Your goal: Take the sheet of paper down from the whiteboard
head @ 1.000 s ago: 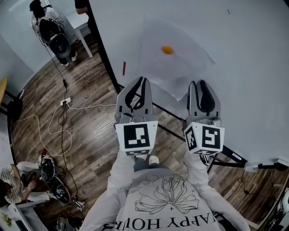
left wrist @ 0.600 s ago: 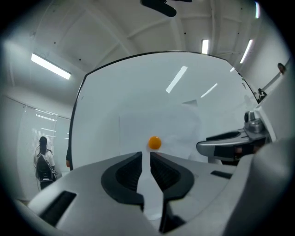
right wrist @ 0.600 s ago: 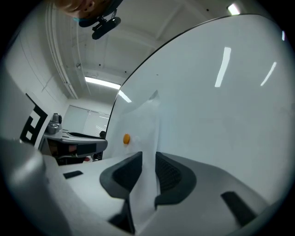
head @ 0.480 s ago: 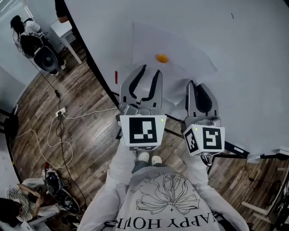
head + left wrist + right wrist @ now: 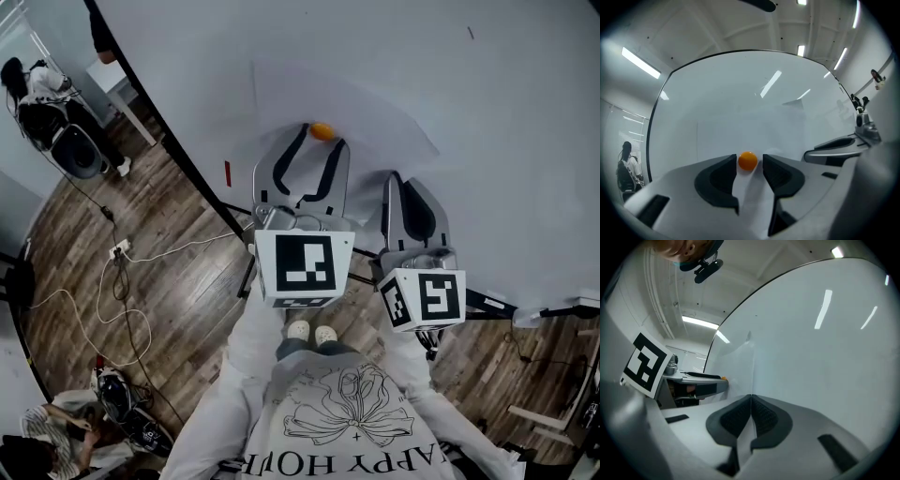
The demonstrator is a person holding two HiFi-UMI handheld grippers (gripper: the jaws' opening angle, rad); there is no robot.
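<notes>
A white sheet of paper hangs on the whiteboard, pinned by a round orange magnet. My left gripper points level at the board. Its jaws are opening, and the magnet sits between the fingertips with small gaps on both sides. To its right, my right gripper is shut on the sheet's lower edge. In the right gripper view the paper runs down into the closed jaws of that gripper.
The whiteboard's black frame carries a red marker, and its stand legs rest on the wood floor. Cables and a power strip lie at the left. A person with a backpack stands by a white table; another person sits at the bottom left.
My left gripper has moved up the sheet to the orange magnet and its jaws have gone from shut to wide apart around it. The right gripper has kept its hold.
</notes>
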